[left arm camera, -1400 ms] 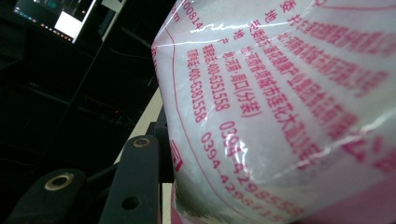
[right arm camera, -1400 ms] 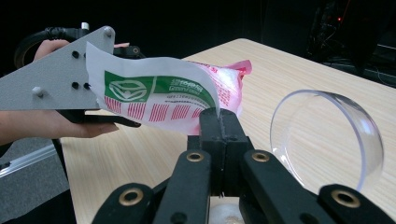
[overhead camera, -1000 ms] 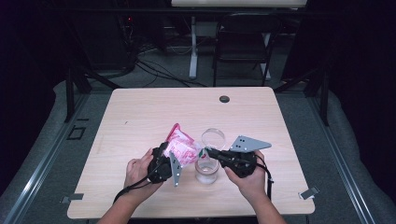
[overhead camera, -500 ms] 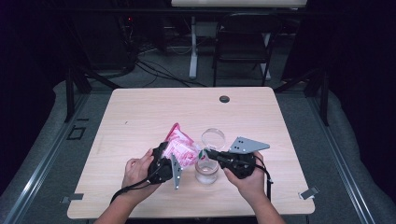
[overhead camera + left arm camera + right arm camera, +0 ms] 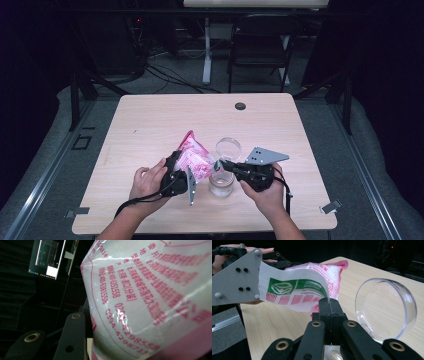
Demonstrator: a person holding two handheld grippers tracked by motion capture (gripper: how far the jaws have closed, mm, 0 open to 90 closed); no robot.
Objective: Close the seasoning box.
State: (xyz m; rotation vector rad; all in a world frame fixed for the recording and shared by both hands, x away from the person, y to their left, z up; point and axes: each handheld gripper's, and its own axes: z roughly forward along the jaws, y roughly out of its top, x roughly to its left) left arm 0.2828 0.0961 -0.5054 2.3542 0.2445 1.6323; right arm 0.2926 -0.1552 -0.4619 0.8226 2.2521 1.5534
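Note:
A pink and white plastic bag [image 5: 192, 159] with red print hangs tilted above the wooden table [image 5: 150, 125], held between both hands. My left gripper [image 5: 176, 167] is shut on the bag's body [image 5: 155, 297], and one black finger [image 5: 72, 337] shows beside it. My right gripper [image 5: 220, 164] is shut on the bag's upper edge, its tips [image 5: 329, 302] pinching the white flap with the green logo [image 5: 294, 287]. A small clear glass jar [image 5: 221, 184] stands under the bag's corner. Its clear round lid [image 5: 228, 147] [image 5: 385, 308] stands on edge just behind.
A small black round object [image 5: 240, 106] lies near the table's far edge. A dark chair [image 5: 260, 40] and cables are on the floor beyond. A metal clip [image 5: 330, 206] sits at the front right corner.

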